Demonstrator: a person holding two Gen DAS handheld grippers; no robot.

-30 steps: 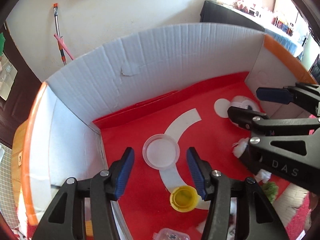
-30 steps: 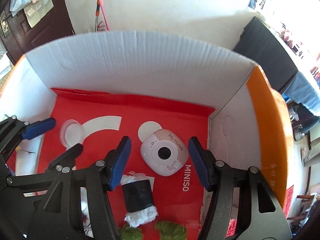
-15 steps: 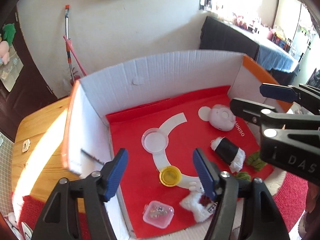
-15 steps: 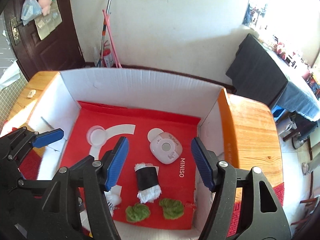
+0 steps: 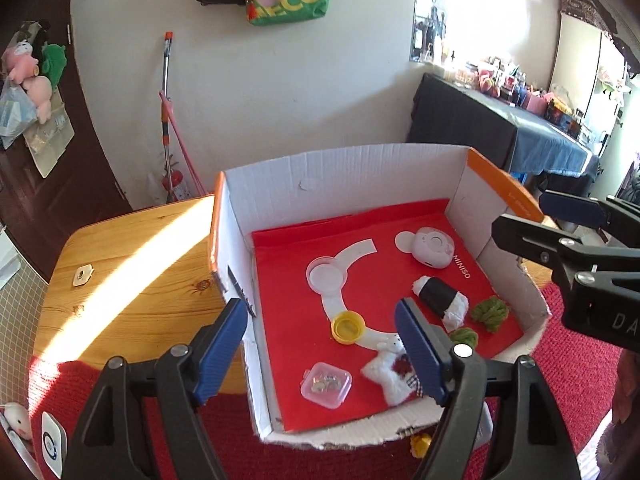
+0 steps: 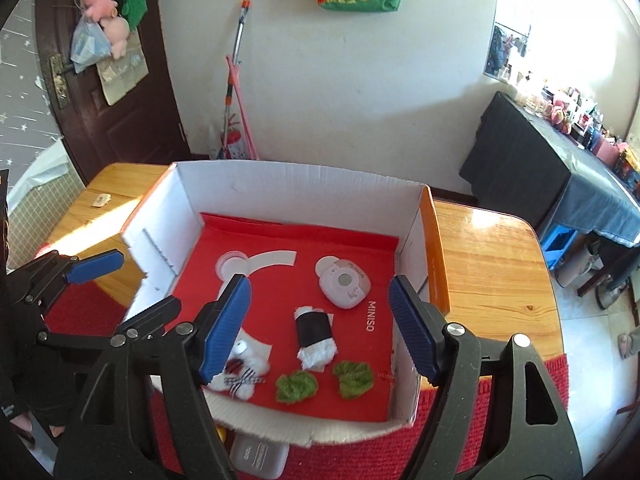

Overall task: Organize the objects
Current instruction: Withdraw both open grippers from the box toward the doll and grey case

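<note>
Above the white cardboard box, left gripper and right gripper hang empty, jaws opening. Inside lies a pink toy camera; approach it squarely, straddling its sides.

The box is open on top, so reaching in from above is easy. Its walls block the sides. The back strip of the red liner is bare; the front is crowded by the sushi plush and green tufts.

a lived-in home room: wooden table, plush toys hanging on the door.
</note>
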